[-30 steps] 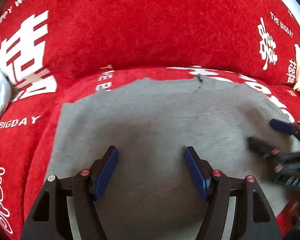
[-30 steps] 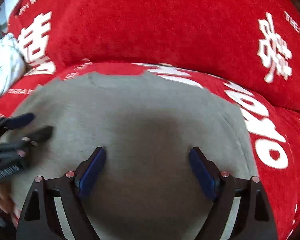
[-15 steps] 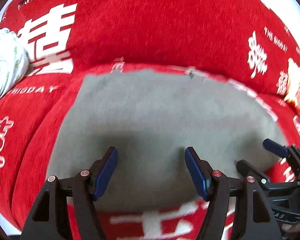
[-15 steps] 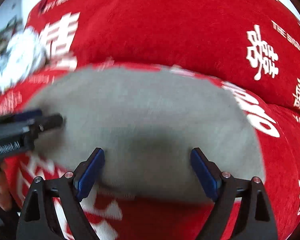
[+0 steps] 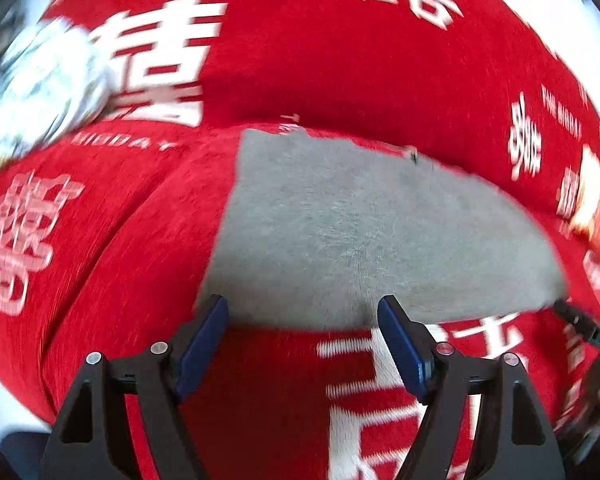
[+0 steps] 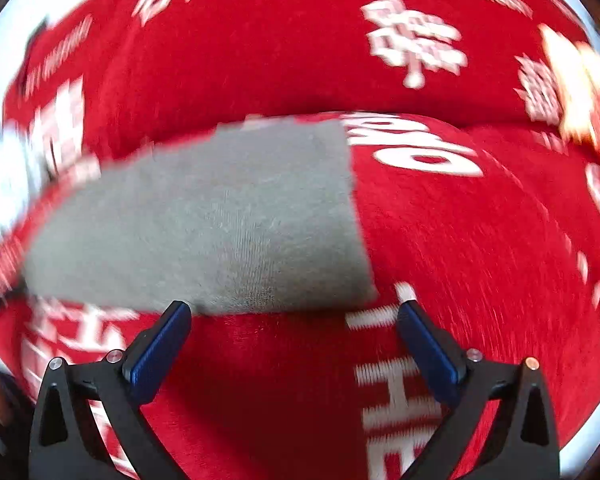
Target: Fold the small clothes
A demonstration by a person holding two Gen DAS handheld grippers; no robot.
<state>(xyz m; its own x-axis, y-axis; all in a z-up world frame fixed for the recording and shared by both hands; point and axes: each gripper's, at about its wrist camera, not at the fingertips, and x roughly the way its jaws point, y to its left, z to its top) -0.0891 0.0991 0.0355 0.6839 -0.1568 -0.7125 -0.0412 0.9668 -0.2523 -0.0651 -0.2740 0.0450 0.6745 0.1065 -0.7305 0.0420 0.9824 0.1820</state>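
At the far left of the left wrist view a white patterned bundle (image 5: 40,92) sits blurred against the sofa back, well apart from the work. The grey cloth (image 5: 372,236) lies flat on the red cover (image 5: 120,240) of the seat, its near edge just ahead of both tools. The left gripper (image 5: 302,344) is spread wide and holds nothing, its tips at the cloth's near-left corner; the right gripper (image 6: 294,340) is likewise wide and empty, its tips straddling the near-right corner (image 6: 364,292). The step in hand looks like taking hold of the near edge for a fold. To do it well, each tool should probably come down on its own corner, pinch only the grey layer and not the plush cover beneath, then lift both sides evenly so the edge stays straight as it travels to the far edge; an uneven lift would likely skew the fold. The left view alone shows the cloth's left edge, a small dark mark (image 5: 414,156) at its far edge, and the tip of the right tool entering at the right margin. The right view alone shows the cloth's straight right edge and the white lettering (image 6: 416,148) beyond it; its left side is too blurred to read.
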